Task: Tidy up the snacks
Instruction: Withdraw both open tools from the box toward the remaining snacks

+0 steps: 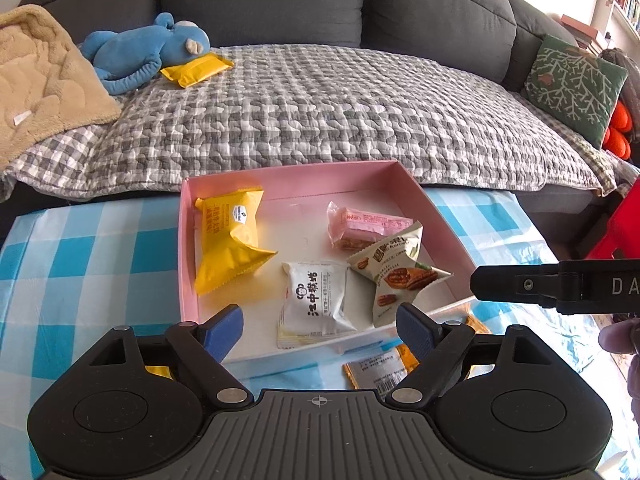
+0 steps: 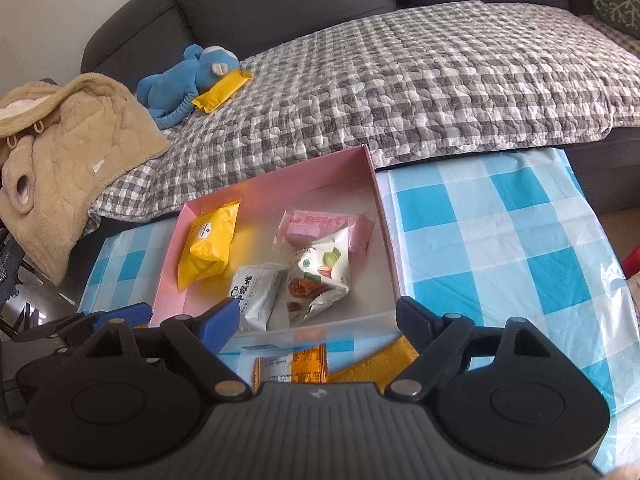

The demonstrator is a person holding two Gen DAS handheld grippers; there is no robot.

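Left gripper [image 1: 318,332] hovers at the near edge of the pink box [image 1: 185,240], blue pads spread wide, nothing between them. Right gripper [image 2: 316,326] likewise — fingers apart, empty, held low over the same near rim.

Under the right gripper, outside the box on the blue-checked tablecloth [image 2: 500,240]: an orange packet [image 2: 292,370], label side up, with a second orange wrapper [image 2: 376,368] just beside it.

Inside the box: yellow packet [image 1: 228,240] at left, white packet [image 1: 316,304] near the front, pecan packet [image 1: 394,272] leaning on the pink packet [image 1: 366,226] behind it.

Beyond, on the sofa's quilted cover [image 1: 320,112] — a blue plush toy [image 1: 144,52] touching another yellow packet [image 1: 196,69] (well apart from the box).
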